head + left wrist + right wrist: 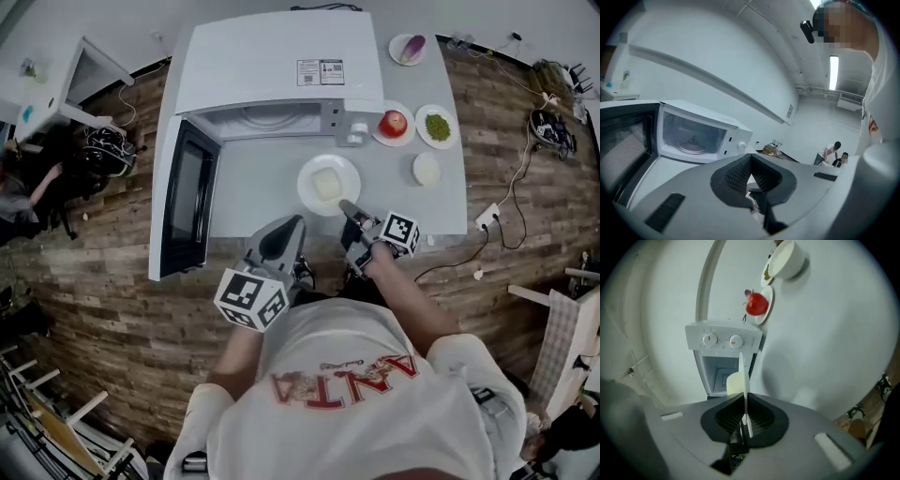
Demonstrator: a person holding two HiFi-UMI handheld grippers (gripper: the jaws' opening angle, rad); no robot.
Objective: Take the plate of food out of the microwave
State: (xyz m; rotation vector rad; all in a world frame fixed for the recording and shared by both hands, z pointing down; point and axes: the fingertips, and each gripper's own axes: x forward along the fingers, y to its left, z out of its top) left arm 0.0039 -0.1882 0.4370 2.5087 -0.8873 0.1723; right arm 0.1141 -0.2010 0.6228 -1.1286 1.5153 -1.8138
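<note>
Plate (307, 184) level, seemingly; right gripper (346, 205) clamps rim.

The place looks like a lab or recording room dressed as a kitchen rather than a home. A white microwave (281, 61) and small dishes of food (437, 127) stand on a plain white table (441, 202), set alone on a wood-plank floor (112, 309) with loose cables (514, 202) trailing across it. A strip light (833, 72) hangs overhead, and people (830, 152) work at the far end
</note>
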